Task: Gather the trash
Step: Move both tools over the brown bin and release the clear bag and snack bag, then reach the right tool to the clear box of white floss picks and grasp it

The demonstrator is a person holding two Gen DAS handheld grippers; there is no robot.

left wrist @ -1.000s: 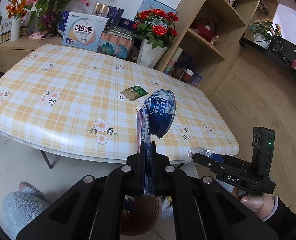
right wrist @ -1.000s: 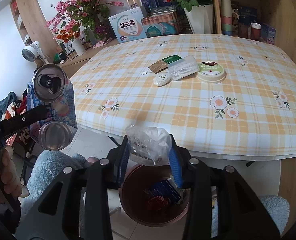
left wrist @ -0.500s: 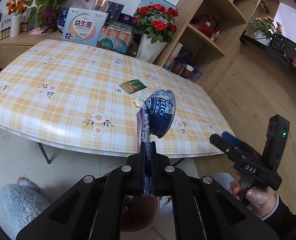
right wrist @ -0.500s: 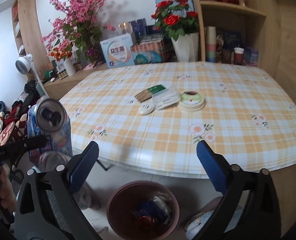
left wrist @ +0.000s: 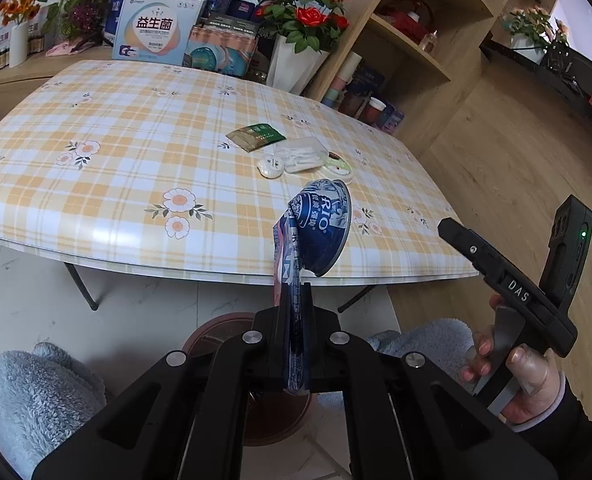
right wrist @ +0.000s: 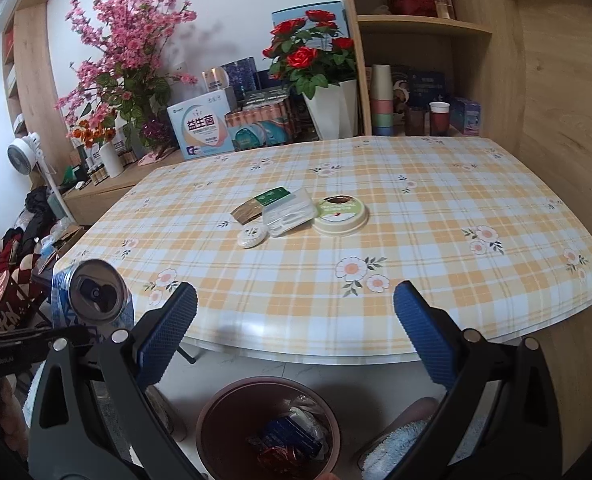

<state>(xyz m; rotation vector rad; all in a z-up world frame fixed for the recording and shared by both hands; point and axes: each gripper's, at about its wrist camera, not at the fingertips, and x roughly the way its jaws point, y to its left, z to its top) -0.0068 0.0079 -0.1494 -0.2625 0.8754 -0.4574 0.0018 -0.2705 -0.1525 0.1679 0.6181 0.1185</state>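
Observation:
My left gripper (left wrist: 293,308) is shut on a crushed blue RIO can (left wrist: 316,232) and holds it in front of the table edge, above the brown trash bin (left wrist: 215,328). The can also shows in the right wrist view (right wrist: 91,300). My right gripper (right wrist: 296,332) is open and empty above the trash bin (right wrist: 219,412), which holds wrappers and a plastic bag. On the table lie a green-brown packet (right wrist: 261,202), a clear plastic box (right wrist: 287,212), a small white round lid (right wrist: 251,236) and a green-rimmed round lid (right wrist: 342,216).
The table (right wrist: 436,248) has a yellow checked cloth. Flower vases, boxes and shelves (right wrist: 424,24) stand behind it. Fluffy grey slippers (left wrist: 35,392) are on the floor beside the bin. The right gripper shows in the left wrist view (left wrist: 508,284) at the right.
My right gripper opened and let go of the crumpled plastic bag, which now lies in the bin; it then rose and pulled back. The left gripper still holds the can.

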